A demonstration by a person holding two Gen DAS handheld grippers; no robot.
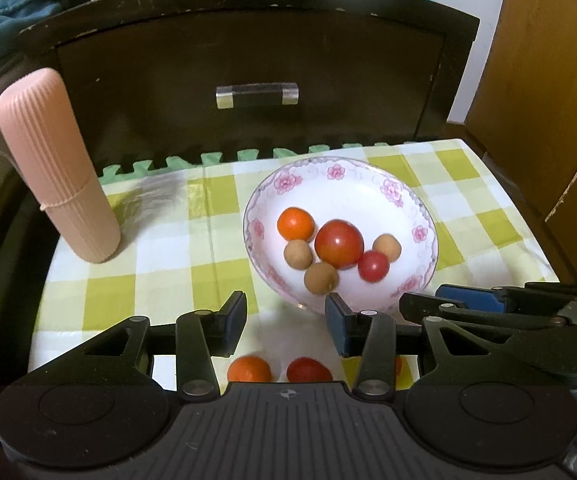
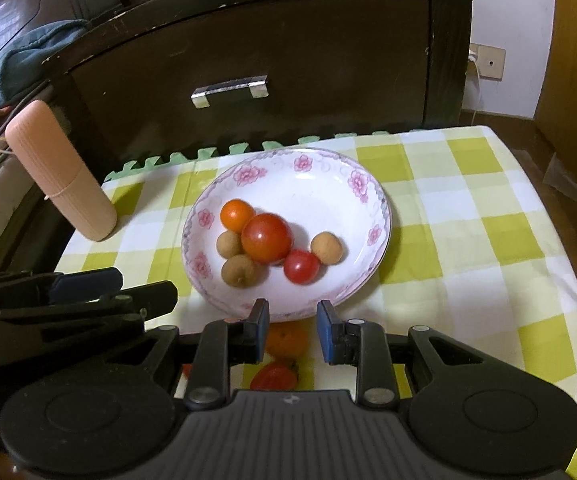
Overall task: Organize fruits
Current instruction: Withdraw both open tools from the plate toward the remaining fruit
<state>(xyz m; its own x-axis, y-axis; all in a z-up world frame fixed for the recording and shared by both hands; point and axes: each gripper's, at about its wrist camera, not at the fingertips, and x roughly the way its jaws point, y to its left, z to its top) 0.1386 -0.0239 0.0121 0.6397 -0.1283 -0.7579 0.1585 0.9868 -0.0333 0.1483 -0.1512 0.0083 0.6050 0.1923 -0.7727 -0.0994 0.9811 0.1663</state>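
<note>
Left gripper (image 1: 286, 322): black two-finger frame with blue pads, jaws apart, nothing between them. It sits low over the near edge of the table, just short of the plate rim. Right gripper (image 2: 292, 330): same build, jaws also apart and empty, with a narrower gap than the left. The two grippers sit side by side; each one shows at the edge of the other's view.

Loose fruit lies on the cloth under the grippers, in front of the plate. The right wrist view shows a small orange citrus fruit (image 2: 286, 340) between and below the right gripper's pads, not touched by either pad, and a small red tomato (image 2: 274, 376) nearer the camera, just beside it. The left wrist view shows an orange fruit and a red one below its own jaws, partly hidden by the gripper body; I cannot tell whether they are the same two.

The white shallow plate with pink flower rim (image 2: 368, 196) stands mid-table and holds six fruits clustered toward its near left. A large red tomato (image 2: 266, 238) is in the middle, touching a small orange citrus (image 2: 237, 214) behind it. A small red cherry tomato (image 2: 301, 266) sits at its right front. Three brown round longan-like fruits (image 2: 243, 270) surround them: two left of the big tomato, one apart on the right.

The yellow-green and white checked tablecloth (image 2: 468, 240) covers the table. A pink ribbed cylindrical case (image 2: 60, 176) stands at the far left corner. Behind is a dark wooden drawer front with a metal handle (image 2: 230, 90).
</note>
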